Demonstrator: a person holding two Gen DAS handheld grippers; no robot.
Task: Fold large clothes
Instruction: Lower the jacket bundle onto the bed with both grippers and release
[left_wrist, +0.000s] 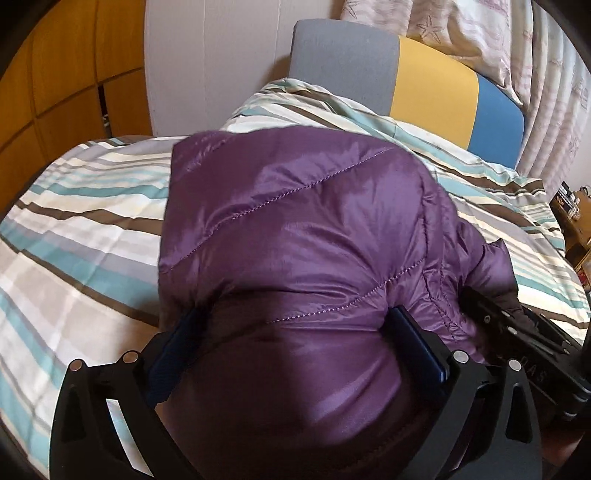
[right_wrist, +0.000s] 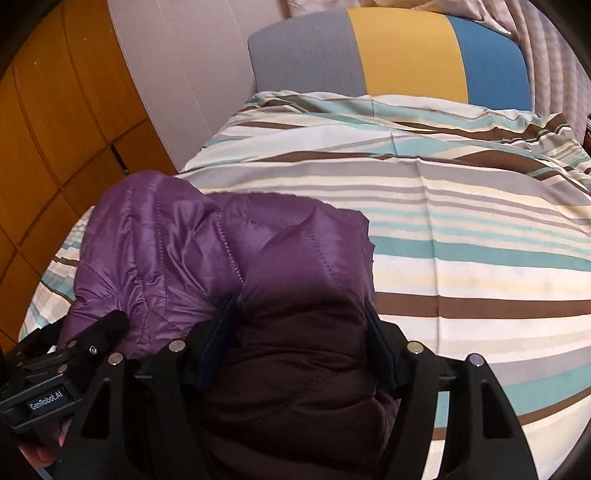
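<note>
A shiny purple quilted puffer jacket (left_wrist: 295, 229) lies bunched on the striped bed. My left gripper (left_wrist: 291, 325) has its two fingers on either side of a thick fold of the jacket and grips it. My right gripper (right_wrist: 299, 317) likewise holds a thick fold of the same jacket (right_wrist: 207, 251), darker fabric bulging between its fingers. The right gripper shows at the right edge of the left wrist view (left_wrist: 517, 332). The left gripper shows at the lower left of the right wrist view (right_wrist: 74, 354). The two grippers are close together, side by side.
The bed has a striped cover in white, teal, grey and brown (right_wrist: 461, 240). A grey, yellow and blue headboard (right_wrist: 399, 51) stands at the far end. Wooden wardrobe doors (right_wrist: 55, 129) are at the left. Curtains (left_wrist: 546, 92) and a cluttered shelf (left_wrist: 572, 214) are at the right.
</note>
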